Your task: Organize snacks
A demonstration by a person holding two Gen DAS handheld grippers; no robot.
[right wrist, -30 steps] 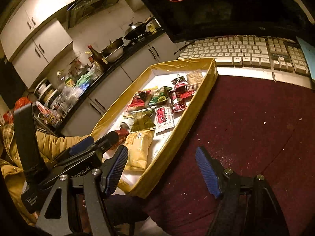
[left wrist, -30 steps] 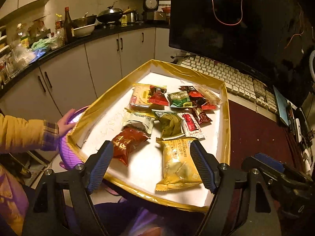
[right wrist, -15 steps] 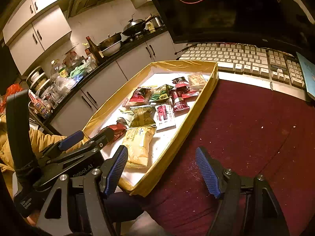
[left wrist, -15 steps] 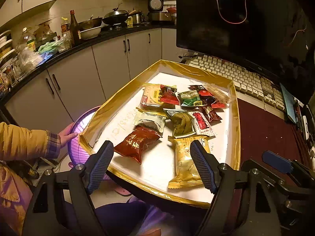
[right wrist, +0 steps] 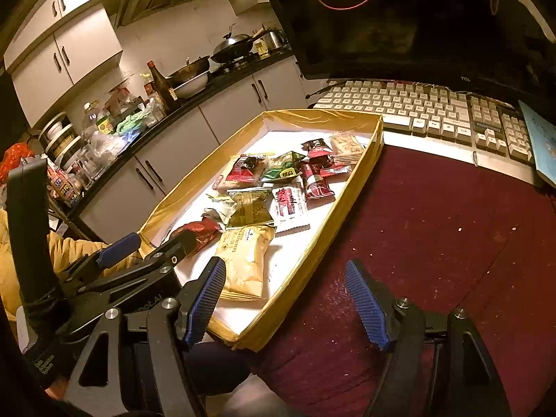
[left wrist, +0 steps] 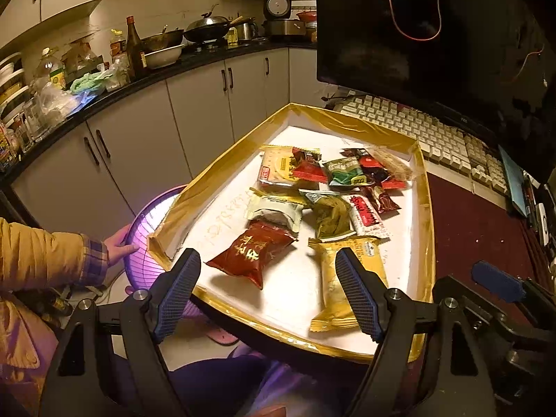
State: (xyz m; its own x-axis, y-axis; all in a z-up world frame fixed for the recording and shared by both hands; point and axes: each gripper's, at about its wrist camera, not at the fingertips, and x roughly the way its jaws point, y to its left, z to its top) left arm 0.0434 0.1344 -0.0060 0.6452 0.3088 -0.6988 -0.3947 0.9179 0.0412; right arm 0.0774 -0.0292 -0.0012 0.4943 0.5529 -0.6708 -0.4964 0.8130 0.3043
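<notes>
A shallow white tray with a gold-taped rim [left wrist: 426, 208] [right wrist: 361, 170] holds several snack packets. Nearest are a dark red bag [left wrist: 252, 253] [right wrist: 199, 231] and a yellow cracker bag [left wrist: 347, 278] [right wrist: 245, 260]. Behind them lie a cream packet [left wrist: 276, 208], an olive-green packet [left wrist: 330, 213] [right wrist: 250, 208], a red-and-white sachet [left wrist: 365, 212] [right wrist: 288, 205] and more red and green packets [left wrist: 347, 170]. My left gripper [left wrist: 267, 295] is open and empty, just short of the tray's near edge. My right gripper [right wrist: 288, 305] is open and empty, over the tray's near right corner and the mat.
A dark red mat [right wrist: 451, 243] lies right of the tray. A keyboard [right wrist: 417, 111] and a dark monitor [left wrist: 434, 34] stand behind it. A hand holds a purple basket [left wrist: 146, 239] at the tray's left corner. Kitchen cabinets and a cluttered counter [left wrist: 139, 69] are at the back left.
Both grippers have drawn back and risen slightly, so the tray sits a little farther off and more to the right. The snacks have not moved. Both grippers stay open.
</notes>
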